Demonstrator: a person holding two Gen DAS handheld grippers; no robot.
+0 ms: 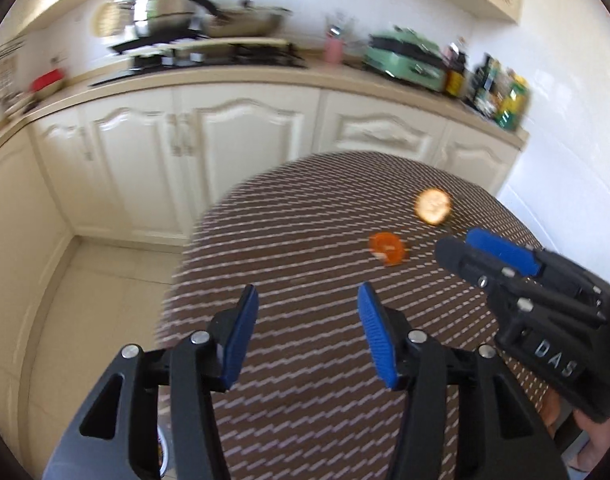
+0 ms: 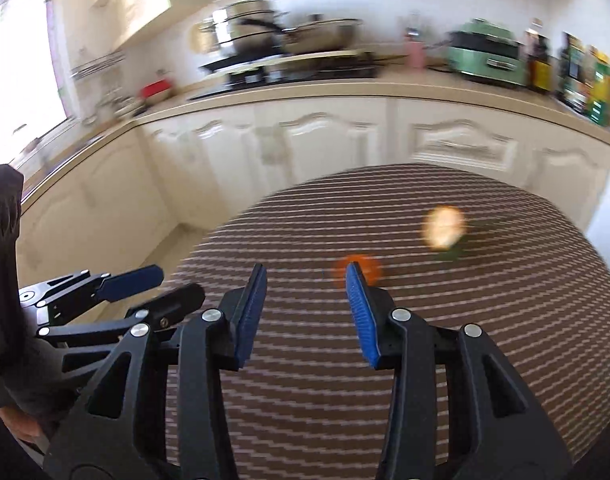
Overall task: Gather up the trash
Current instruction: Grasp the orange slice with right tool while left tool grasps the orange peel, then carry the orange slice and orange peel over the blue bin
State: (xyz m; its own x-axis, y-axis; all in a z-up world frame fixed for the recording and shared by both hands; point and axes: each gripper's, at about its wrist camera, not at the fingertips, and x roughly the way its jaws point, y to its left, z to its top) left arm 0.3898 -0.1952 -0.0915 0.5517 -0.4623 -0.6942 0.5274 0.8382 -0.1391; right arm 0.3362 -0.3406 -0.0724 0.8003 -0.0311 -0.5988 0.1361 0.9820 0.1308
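Left wrist view: left gripper (image 1: pixel 307 330) jaws apart, nothing between the blue pads, aimed down over the round table (image 1: pixel 305 400) with its brown striped cloth. Right gripper (image 1: pixel 457 246) comes in from 3 o'clock, jaws apart too, empty. Trash on the table: orange peel piece (image 1: pixel 388 249) at about 1 o'clock from the left gripper, pale peel piece (image 1: pixel 433 205) further out at 1 o'clock, near the far rim; the two lie near each other, not touching. Right wrist view: right gripper (image 2: pixel 305 314) open and empty, orange peel piece (image 2: pixel 357 270) just past its right fingertip at 12 o'clock, partly hidden by it; pale peel piece (image 2: pixel 444 227) at 1 o'clock, with something dark green beside it, too blurred to name. Left gripper (image 2: pixel 161 290) at 9 o'clock. Both frames smeared with motion blur. Risks, as a judgement: coming in fast on flat, thin scraps, the pads could skid over the peel and bunch or drag the cloth; a push instead of a pinch could send the pale piece off the far edge; both grippers going for the orange piece could collide. No bin seen; a round thing under the table edge at 7 o'clock in the left view is unclear. Count: two grippers, two clear trash pieces, one table, one possible green scrap.
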